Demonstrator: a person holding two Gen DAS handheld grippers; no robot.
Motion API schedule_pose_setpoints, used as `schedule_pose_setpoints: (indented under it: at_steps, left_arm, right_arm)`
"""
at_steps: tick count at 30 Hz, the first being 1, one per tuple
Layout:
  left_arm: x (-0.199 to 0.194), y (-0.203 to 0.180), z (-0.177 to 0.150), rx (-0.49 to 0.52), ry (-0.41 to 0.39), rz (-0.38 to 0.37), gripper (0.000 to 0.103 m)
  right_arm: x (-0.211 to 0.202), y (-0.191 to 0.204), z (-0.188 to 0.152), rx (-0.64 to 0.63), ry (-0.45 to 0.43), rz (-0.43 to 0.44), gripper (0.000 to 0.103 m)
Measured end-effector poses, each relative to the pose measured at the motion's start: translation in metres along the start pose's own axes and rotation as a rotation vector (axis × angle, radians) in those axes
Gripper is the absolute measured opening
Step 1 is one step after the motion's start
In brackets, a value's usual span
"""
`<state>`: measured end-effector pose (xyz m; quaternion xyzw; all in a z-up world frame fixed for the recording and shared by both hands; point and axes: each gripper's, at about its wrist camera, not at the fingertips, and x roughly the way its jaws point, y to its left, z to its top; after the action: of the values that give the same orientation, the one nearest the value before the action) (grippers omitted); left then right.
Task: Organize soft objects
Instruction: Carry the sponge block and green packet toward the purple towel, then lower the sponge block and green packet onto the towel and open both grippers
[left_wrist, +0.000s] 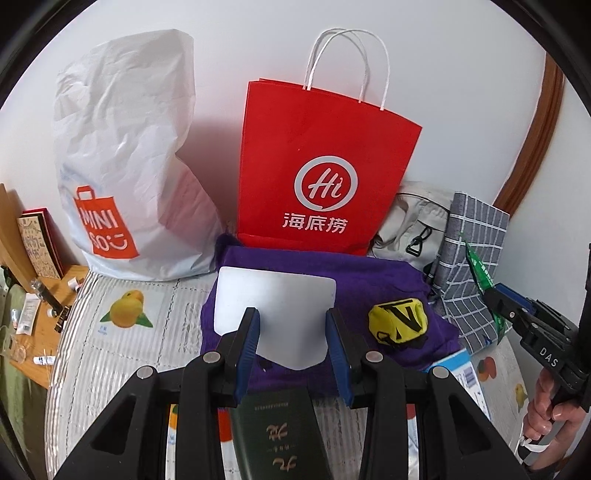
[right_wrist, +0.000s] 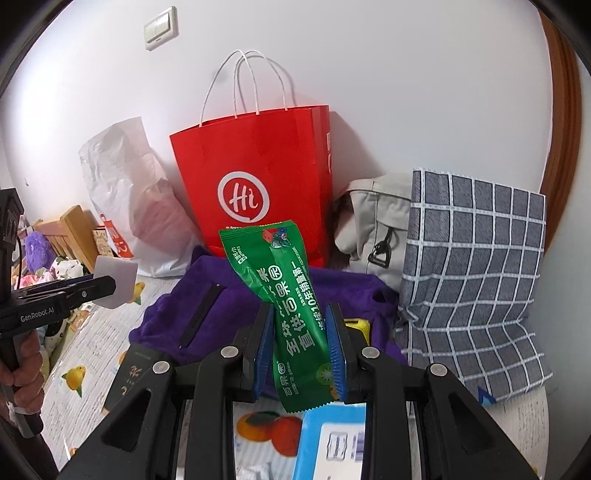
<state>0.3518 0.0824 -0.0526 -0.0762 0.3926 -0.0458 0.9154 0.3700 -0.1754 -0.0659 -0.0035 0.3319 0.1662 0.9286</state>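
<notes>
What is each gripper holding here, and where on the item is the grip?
Left gripper: flat white packet, pinched across its lower end. Right gripper: green snack packet, clamped around its lower half.

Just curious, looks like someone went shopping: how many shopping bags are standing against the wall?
2. A red paper bag with white handles stands in the middle, and a crinkled white plastic bag stands to its left. Others may hide behind them.
</notes>
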Motion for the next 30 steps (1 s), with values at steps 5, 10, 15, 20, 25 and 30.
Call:
schedule_pose_setpoints:
  at_steps: [5, 10, 15, 20, 25, 30]
  left_arm:
    - [0.015, -0.004, 0.011, -0.003, 0.019, -0.025, 0.035]
    - [0.039, -0.007, 0.016, -0.004, 0.056, -0.016, 0.035]
    - [0.062, -0.004, 0.017, -0.009, 0.1, -0.008, 0.035]
    - [0.079, 0.0, 0.016, -0.002, 0.136, -0.01, 0.035]
    - [0.098, 0.007, 0.012, -0.01, 0.188, -0.013, 0.035]
    - [0.115, 0.006, 0.004, -0.015, 0.24, -0.06, 0.035]
  right_arm:
    - [0.015, -0.008, 0.01, 0.022, 0.013, 0.022, 0.028]
    - [0.036, -0.014, 0.017, 0.033, 0.035, 0.028, 0.028]
    - [0.06, -0.021, 0.015, 0.035, 0.067, 0.032, 0.028]
    - [0.084, -0.027, 0.008, 0.03, 0.125, 0.032, 0.028]
    - [0.109, -0.033, -0.002, 0.032, 0.18, 0.013, 0.029]
    - [0.128, -0.035, -0.011, 0.036, 0.226, 0.0, 0.029]
